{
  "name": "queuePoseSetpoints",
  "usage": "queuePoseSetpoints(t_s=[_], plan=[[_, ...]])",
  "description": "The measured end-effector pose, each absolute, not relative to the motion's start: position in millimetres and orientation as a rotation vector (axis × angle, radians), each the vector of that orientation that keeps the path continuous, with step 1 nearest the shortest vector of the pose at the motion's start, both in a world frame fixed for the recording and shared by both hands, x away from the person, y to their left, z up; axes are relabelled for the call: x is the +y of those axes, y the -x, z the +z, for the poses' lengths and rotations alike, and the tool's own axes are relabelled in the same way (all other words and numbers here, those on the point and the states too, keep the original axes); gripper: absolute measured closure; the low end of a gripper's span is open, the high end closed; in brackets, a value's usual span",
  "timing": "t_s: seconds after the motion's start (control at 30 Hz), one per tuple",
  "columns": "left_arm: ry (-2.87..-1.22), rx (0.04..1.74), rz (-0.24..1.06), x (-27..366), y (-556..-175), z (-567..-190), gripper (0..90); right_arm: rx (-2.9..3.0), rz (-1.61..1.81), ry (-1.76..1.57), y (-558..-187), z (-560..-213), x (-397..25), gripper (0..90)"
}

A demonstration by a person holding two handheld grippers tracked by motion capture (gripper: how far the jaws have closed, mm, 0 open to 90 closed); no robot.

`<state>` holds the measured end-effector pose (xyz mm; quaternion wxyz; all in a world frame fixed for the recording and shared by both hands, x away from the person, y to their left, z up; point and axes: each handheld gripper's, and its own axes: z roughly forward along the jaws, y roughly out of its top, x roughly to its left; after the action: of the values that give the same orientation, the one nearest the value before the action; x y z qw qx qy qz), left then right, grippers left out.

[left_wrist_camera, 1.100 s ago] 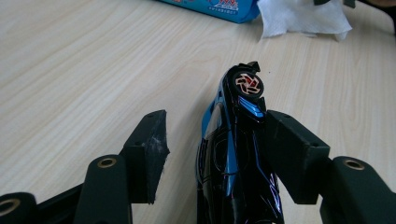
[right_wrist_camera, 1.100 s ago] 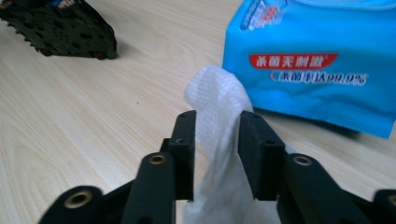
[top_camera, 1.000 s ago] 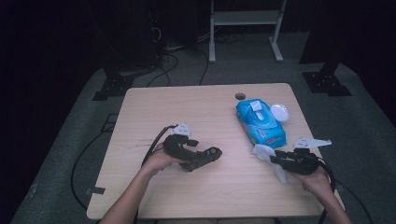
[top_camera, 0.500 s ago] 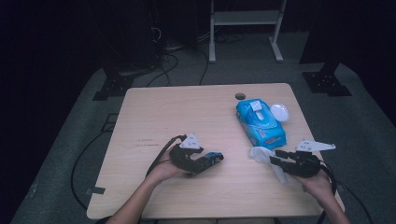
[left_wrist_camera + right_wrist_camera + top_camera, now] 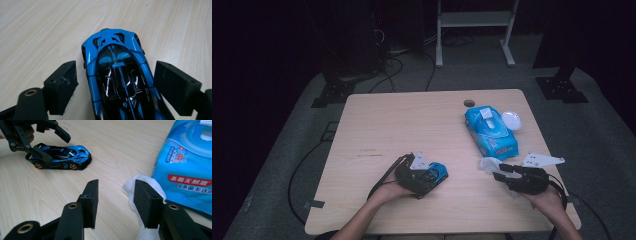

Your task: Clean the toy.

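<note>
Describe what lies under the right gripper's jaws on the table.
A crumpled white wipe lies on the table by the right gripper, beside the blue wipes pack. One jaw covers part of it, so its full extent is hidden.

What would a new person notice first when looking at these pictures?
Probably the glossy blue toy car, standing on its wheels on the table between the open jaws of the left gripper. Next, the bright blue wet-wipe pack at the table's right side, with a white wipe lying beside it by the open right gripper.
</note>
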<state>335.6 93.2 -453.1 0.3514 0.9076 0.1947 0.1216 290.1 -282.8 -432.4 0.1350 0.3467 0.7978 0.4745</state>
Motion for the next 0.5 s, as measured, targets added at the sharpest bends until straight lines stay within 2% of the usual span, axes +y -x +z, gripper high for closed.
queuePoseSetpoints(t_s=[0.13,0.27,0.5], plan=[[-2.333,0.534,0.221,95,-337,-455,16.6,2.324,1.378,-0.992,-290,-432,-278,54.3],[-2.4,0.521,0.249,89,-337,-462,15.8,2.338,1.376,-0.976,-290,-432,-274,54.3],[-2.42,0.503,0.272,82,-346,-466,24.6,2.34,1.38,-0.969,-290,-433,-274,54.4]])
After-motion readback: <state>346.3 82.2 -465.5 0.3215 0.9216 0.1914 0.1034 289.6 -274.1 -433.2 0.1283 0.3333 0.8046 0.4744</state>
